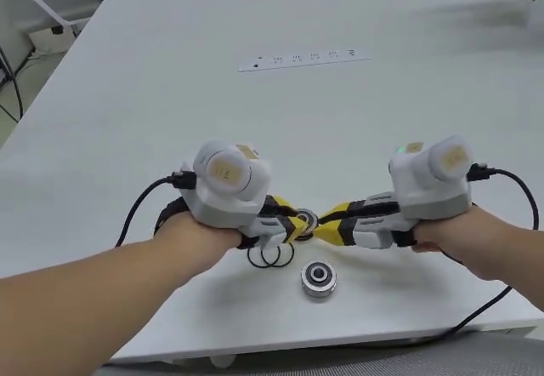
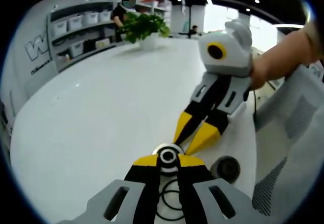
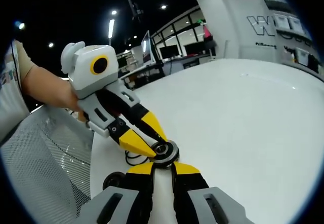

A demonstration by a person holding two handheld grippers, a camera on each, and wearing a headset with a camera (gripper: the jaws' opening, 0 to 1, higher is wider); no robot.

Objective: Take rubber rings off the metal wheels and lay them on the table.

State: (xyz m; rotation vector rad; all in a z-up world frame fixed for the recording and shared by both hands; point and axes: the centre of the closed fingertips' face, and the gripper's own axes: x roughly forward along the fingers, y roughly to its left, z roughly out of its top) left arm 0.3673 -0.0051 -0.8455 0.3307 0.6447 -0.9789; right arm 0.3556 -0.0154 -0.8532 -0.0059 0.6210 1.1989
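A small metal wheel (image 1: 306, 220) with a dark rubber ring around its rim is held above the table between both grippers. My left gripper (image 1: 295, 224) is shut on this wheel (image 2: 167, 156), gripping it at its sides. My right gripper (image 1: 327, 223) faces it from the other side. Its jaws are nearly together and pinch the ring at the edge of the wheel (image 3: 164, 153). A second wheel (image 1: 319, 278) lies flat on the table just below. Loose black rubber rings (image 1: 270, 257) lie beside that wheel, under my left gripper.
The white table (image 1: 255, 121) stretches far ahead with a flush socket strip (image 1: 304, 59) at its middle. Its near edge runs just below the loose wheel. A potted plant (image 2: 144, 29) stands at the far right corner. Black cables trail from both grippers.
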